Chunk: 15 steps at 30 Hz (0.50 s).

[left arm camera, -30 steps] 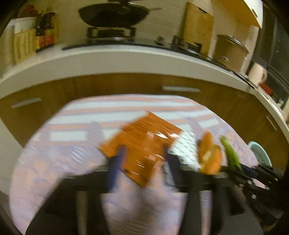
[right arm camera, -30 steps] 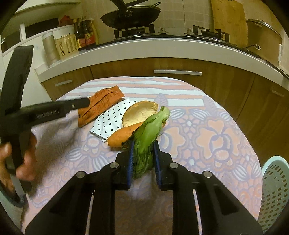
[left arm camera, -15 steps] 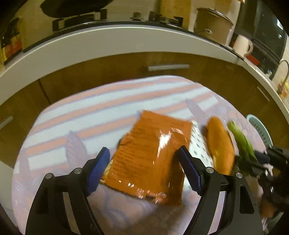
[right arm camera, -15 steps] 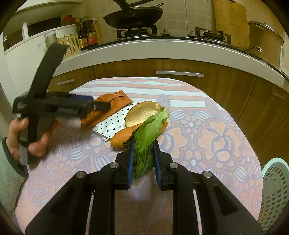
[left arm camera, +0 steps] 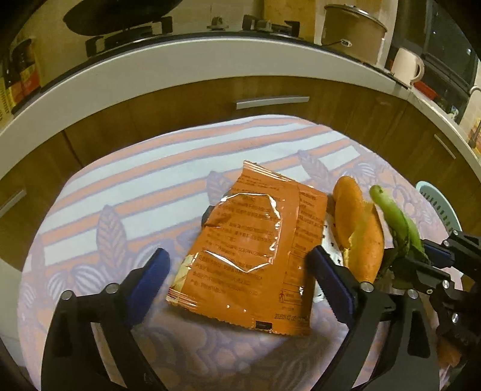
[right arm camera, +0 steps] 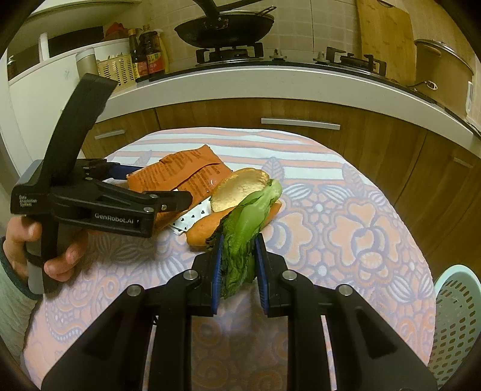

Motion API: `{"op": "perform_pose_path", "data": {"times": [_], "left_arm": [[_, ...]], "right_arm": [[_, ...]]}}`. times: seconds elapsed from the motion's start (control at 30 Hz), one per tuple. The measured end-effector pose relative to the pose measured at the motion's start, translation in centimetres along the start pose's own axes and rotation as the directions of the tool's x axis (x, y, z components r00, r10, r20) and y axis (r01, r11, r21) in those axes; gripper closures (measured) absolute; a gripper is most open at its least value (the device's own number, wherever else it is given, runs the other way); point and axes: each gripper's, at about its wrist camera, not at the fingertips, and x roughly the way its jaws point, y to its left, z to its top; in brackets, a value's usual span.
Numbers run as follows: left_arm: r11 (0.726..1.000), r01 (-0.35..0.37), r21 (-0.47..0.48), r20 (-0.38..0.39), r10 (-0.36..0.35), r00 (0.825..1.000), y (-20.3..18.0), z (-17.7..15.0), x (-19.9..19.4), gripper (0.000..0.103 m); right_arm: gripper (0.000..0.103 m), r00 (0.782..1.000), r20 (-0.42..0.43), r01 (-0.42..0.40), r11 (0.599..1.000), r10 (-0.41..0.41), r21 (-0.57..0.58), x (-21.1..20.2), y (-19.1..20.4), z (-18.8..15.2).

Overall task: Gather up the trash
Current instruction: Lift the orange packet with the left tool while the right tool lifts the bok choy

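Observation:
An orange snack wrapper lies flat on the patterned tablecloth; it also shows in the right wrist view. My left gripper is open, its blue pads on either side of the wrapper's near end, just above it. My right gripper is shut on a green lettuce leaf, held over the table; the leaf also shows in the left wrist view. Orange peel pieces and a white dotted paper lie beside the wrapper.
A pale blue perforated basket stands off the table's right edge. The table is round with a floral cloth. Behind it runs a kitchen counter with wooden cabinets, a stove with a wok and bottles.
My left gripper opened wide and came down to straddle the orange wrapper. The right gripper stayed nearly still, holding the leaf.

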Motion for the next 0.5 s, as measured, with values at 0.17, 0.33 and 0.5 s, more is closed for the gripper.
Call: {"op": "perform_pose_path", "data": {"times": [0.17,0.33,0.5], "left_arm": [[1.0,0.016,-0.026,0.028,-0.015,0.999,0.0,-0.4,-1.3,0.056],[0.998,0.031,-0.05,0.068,-0.028,0.997,-0.5,-1.5,-3.2,0.089],[0.995,0.054,-0.083,0.108,-0.045,0.993,-1.1,-3.2,-5.7,0.103]], "right_arm": [[0.086,1.0,-0.013,0.022,1.0,-0.022,-0.014,0.3,0.3,0.1],[0.087,0.999,-0.012,0.042,0.999,-0.042,-0.016,0.3,0.4,0.0],[0.087,0.998,0.061,0.023,1.0,-0.023,0.008,-1.6,0.0,-0.3]]}}
